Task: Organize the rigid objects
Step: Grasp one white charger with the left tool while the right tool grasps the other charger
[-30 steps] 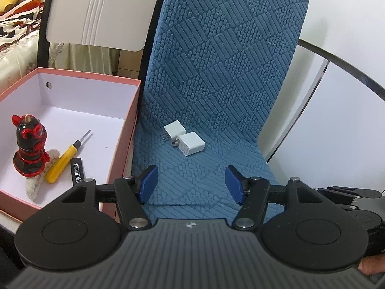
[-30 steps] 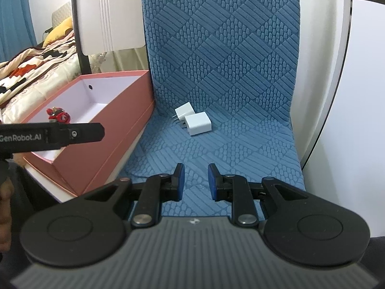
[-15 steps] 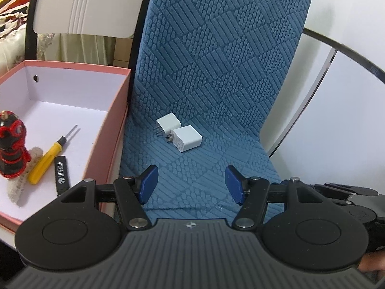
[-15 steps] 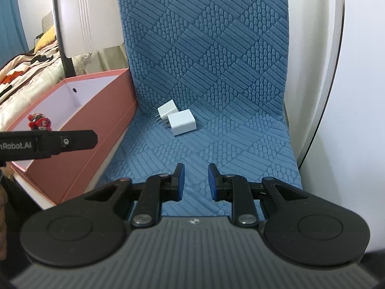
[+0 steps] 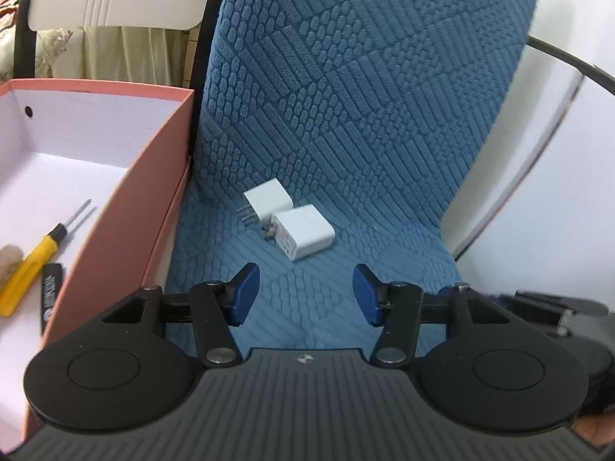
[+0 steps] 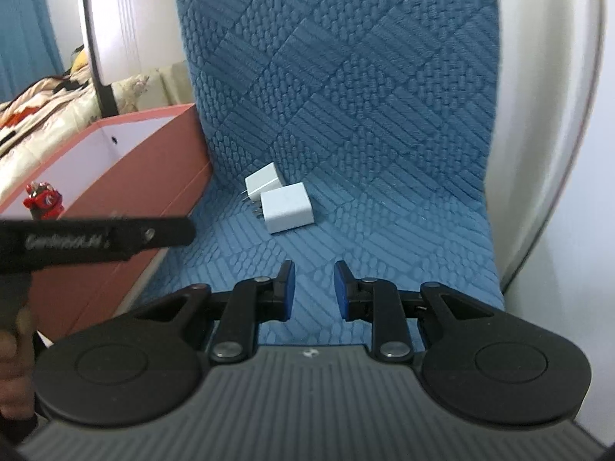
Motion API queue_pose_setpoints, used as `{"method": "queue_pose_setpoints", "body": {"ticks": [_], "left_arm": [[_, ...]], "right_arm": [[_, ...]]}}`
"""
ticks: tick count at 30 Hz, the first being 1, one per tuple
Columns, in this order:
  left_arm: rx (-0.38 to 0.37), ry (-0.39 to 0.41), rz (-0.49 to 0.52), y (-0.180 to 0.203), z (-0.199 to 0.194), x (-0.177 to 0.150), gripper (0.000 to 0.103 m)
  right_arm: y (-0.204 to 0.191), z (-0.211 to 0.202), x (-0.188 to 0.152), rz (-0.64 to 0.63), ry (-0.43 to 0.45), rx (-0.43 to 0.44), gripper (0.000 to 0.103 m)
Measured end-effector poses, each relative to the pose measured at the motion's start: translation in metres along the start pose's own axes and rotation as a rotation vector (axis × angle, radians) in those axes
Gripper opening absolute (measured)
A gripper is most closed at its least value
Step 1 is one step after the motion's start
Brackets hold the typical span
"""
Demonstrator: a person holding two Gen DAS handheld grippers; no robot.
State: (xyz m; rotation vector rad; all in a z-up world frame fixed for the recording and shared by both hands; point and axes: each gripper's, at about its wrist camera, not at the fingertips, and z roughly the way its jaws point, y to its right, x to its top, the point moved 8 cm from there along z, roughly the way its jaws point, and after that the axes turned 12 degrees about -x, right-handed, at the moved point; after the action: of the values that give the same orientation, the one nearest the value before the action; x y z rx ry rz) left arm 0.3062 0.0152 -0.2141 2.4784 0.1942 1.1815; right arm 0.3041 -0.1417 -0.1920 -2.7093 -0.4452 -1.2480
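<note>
Hovering above the blue quilted fabric chair seat (image 5: 315, 299), the left gripper (image 5: 305, 288) had its blue-padded fingers (image 5: 246, 288) spread wide, with nothing between them. The right gripper (image 6: 310, 288) hung over the same seat, its jaws set narrow with a small gap, also empty.

Two small white plastic plug-in chargers lay on the seat near the crease where it met the backrest. The nearer, larger white charger (image 5: 303, 232) lay on its side, metal prongs pointing left. The smaller white charger (image 5: 267, 201) sat just behind it and to the left, the two touching or almost so; which one, could not tell. Both lay ahead of the left gripper and clear of its fingers. In the right wrist view the same pair showed as larger (image 6: 286, 207) and smaller (image 6: 262, 182), ahead and a little left of the right gripper.

A pink cardboard box with white interior (image 5: 153, 176) stood just beside the seat on its left. Inside lay a yellow-handled screwdriver (image 5: 34, 255) and a flat black stick with white lettering (image 5: 50, 292) beside it, plus a tan fuzzy item at the frame edge, only partly seen. The right wrist view showed a red and black figurine (image 6: 42, 199) standing in the box, and the left tool's black body (image 6: 96, 240) crossing the frame.
</note>
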Motion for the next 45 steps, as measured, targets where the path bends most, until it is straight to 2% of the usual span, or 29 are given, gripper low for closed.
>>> {"method": "queue_pose_setpoints", "body": {"ticks": [10,15,17,19,24,27,45], "left_arm": [[0.014,0.004,-0.066,-0.026,0.057,0.034,0.060],[0.010,0.001,-0.105,-0.042,0.079,0.046,0.060],[0.007,-0.001,-0.112,-0.047,0.087,0.050,0.061],[0.006,-0.013,-0.114,-0.050,0.096,0.052,0.062],[0.029,-0.023,-0.126,-0.063,0.113,0.057,0.062],[0.036,-0.028,-0.139,-0.070,0.120,0.058,0.062],[0.035,-0.078,-0.128,-0.084,0.155,0.062,0.063]], "right_arm": [[-0.023,0.047,0.013,-0.089,-0.015,0.097,0.026],[-0.026,0.067,0.021,-0.118,-0.009,0.107,0.026],[-0.027,0.077,0.024,-0.124,-0.019,0.112,0.035],[-0.027,0.087,0.026,-0.124,-0.020,0.109,0.051],[-0.031,0.106,0.027,-0.152,-0.042,0.112,0.052],[-0.035,0.114,0.027,-0.170,-0.040,0.110,0.063],[-0.056,0.147,0.031,-0.181,-0.047,0.121,0.062]]}}
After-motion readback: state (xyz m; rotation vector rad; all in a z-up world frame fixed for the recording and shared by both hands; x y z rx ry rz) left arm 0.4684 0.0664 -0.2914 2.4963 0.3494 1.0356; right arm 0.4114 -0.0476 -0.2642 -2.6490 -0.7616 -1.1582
